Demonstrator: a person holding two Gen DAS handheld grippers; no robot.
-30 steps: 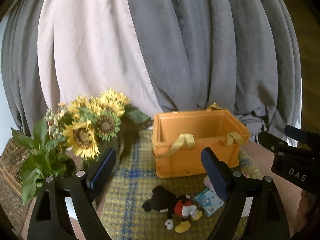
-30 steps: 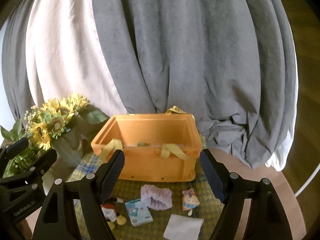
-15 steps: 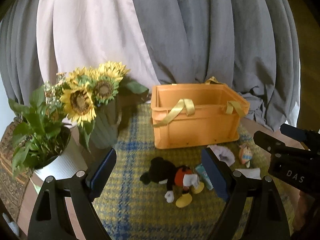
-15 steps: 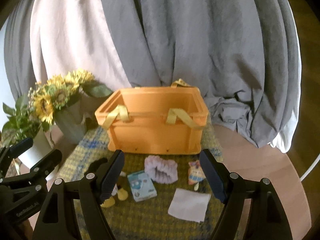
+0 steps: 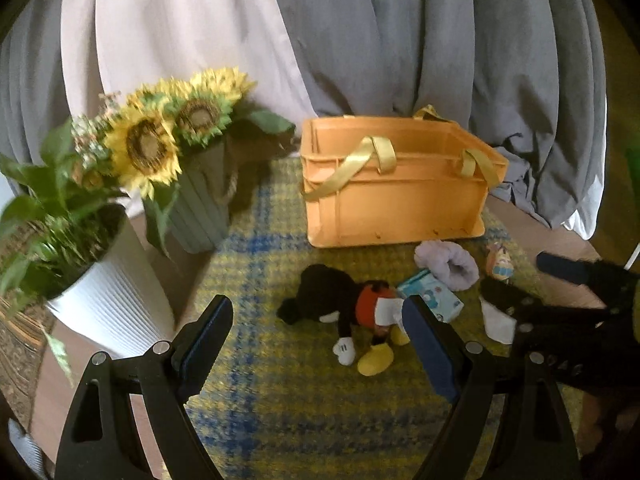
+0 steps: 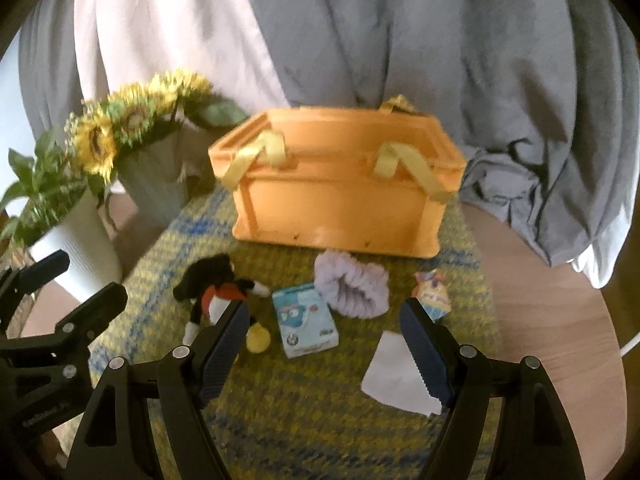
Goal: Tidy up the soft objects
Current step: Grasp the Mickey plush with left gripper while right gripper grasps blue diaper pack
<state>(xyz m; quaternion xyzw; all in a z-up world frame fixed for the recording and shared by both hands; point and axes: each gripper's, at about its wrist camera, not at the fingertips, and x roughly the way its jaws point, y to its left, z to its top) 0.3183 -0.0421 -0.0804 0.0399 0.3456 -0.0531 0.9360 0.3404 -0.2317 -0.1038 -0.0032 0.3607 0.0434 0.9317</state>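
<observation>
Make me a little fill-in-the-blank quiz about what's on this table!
1. The crate behind the toys is coloured ____.
2. The flowers in the grey vase are ____.
3. The tissue pack lies between the fluffy lilac headband and the ____ plush.
4. Both claws are ____.

Missing: orange; sunflowers; mouse; open

Orange crate – yellow-blue plaid mat

We have brought both grippers lower and tipped them toward the bench: the left gripper now hangs over the mouse plush, the right gripper over the tissue pack and white cloth.
</observation>
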